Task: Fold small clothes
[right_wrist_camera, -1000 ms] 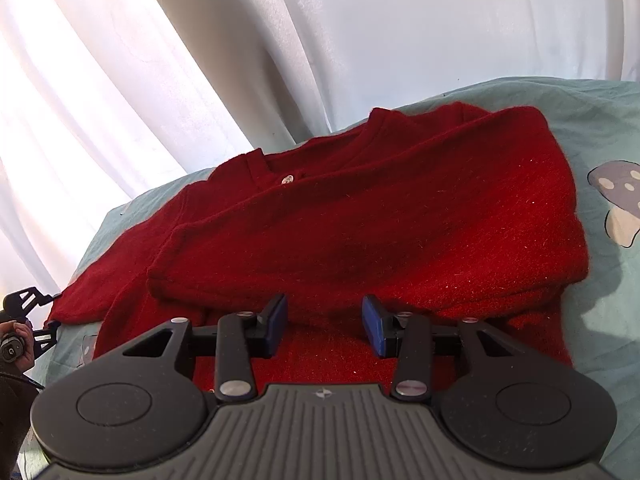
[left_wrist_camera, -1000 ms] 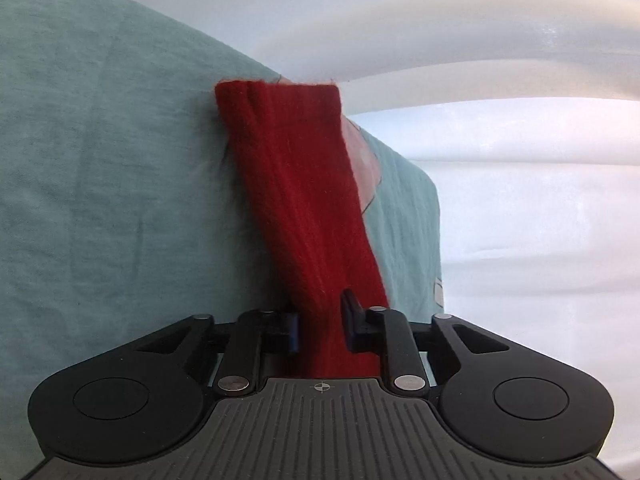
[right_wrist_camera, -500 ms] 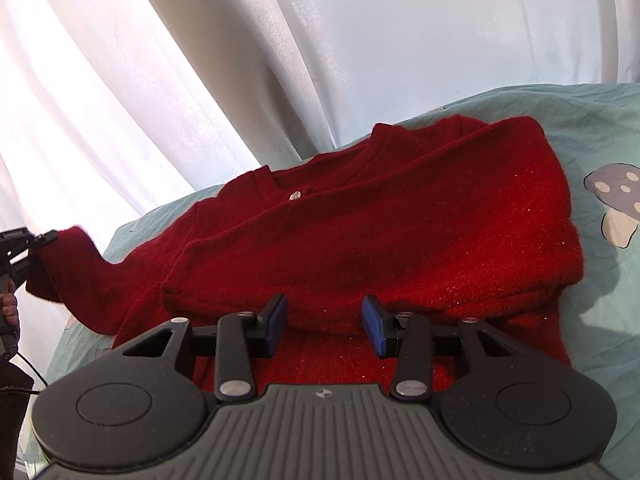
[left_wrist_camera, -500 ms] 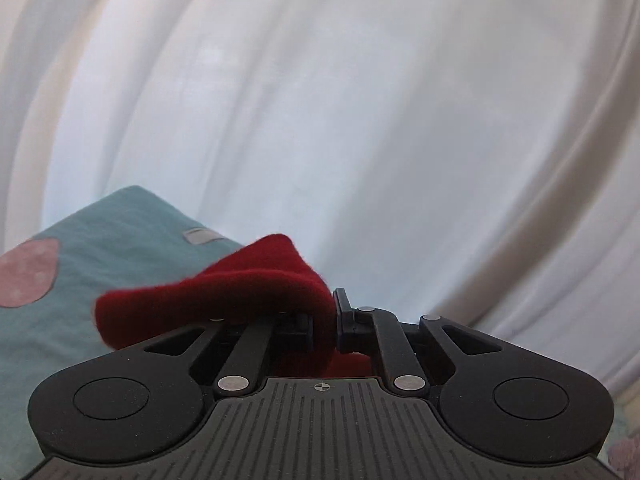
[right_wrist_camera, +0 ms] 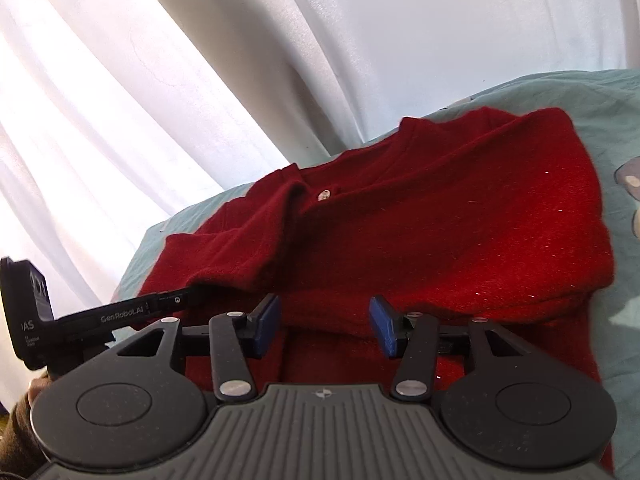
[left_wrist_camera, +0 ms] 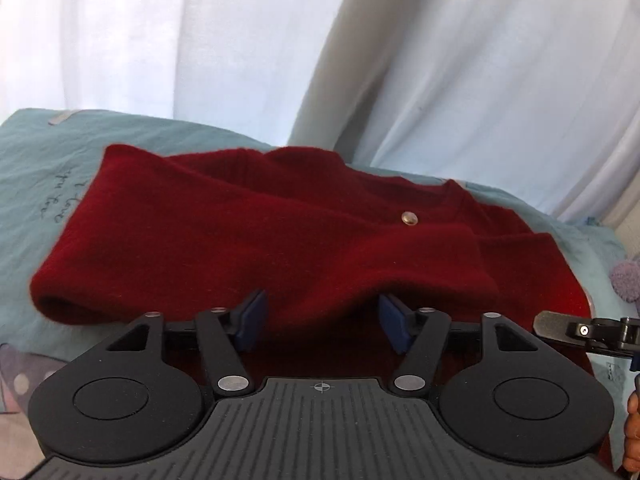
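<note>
Since a second ago, the sleeve [left_wrist_camera: 256, 264] has been carried across and laid over the cardigan [right_wrist_camera: 460, 232]. Both jaws are seen opening: the left gripper [left_wrist_camera: 322, 322] is spread with the sleeve's edge between its pads, unpinched, and the right gripper [right_wrist_camera: 324, 322] is parted over the hem. The red knit, one button [left_wrist_camera: 410, 218] showing, is spread on a teal sheet [left_wrist_camera: 36, 168]. White curtains [right_wrist_camera: 200, 80] are hung behind.

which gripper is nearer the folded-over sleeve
Left. The left gripper is opening right at the sleeve; the right gripper sits further along the cardigan's hem.
</note>
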`<state>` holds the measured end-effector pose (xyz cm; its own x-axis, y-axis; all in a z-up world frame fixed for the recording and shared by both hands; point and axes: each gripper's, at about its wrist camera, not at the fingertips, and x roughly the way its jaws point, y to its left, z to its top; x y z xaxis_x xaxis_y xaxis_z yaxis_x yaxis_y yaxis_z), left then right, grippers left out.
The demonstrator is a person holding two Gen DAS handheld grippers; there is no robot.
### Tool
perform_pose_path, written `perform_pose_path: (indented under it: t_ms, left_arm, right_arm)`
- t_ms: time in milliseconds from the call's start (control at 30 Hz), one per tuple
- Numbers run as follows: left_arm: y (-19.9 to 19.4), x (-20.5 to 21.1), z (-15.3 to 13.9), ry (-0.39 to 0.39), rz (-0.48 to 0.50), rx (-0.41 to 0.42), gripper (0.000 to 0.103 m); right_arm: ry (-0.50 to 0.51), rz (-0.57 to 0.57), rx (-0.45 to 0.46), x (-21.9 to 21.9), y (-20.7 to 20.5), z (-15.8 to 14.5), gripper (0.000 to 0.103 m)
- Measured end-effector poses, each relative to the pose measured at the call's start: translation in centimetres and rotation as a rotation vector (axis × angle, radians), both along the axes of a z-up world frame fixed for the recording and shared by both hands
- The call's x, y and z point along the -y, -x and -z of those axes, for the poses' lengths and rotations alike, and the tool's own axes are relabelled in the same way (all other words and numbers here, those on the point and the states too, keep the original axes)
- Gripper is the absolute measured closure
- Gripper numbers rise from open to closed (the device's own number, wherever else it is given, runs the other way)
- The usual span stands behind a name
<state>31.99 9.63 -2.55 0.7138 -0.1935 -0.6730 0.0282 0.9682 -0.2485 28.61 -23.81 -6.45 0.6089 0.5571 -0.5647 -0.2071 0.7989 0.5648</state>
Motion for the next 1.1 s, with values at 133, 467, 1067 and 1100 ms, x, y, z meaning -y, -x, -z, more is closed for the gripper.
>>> perform_pose_path:
  t_ms: [133, 467, 1067, 1100]
  left_arm:
    - [2.6, -1.4, -0.3, -0.030, -0.085, -0.007, 0.026]
    - [2.9, -4.9, 1.7, 0.001, -0.236, -0.102, 0.026]
    - [-2.2, -5.7, 2.0, -0.017, -0.347, -0.146, 0.046]
    - [-2.2, -5.7, 2.0, -0.021, -0.344, -0.146, 0.047]
  right_arm:
    - [-0.148, -0.038, -0.059, -1.5, -3.3, 0.5, 0.048]
    - [-0.223, -0.059, -0.195, -4.9, -8.8, 3.5, 0.094]
    - [0.006, 0.051, 0.001, 2.5, -6.9, 0.0, 0.092]
    - [0.003, 0.061, -0.012, 2.9, -6.9, 0.4, 0.088]
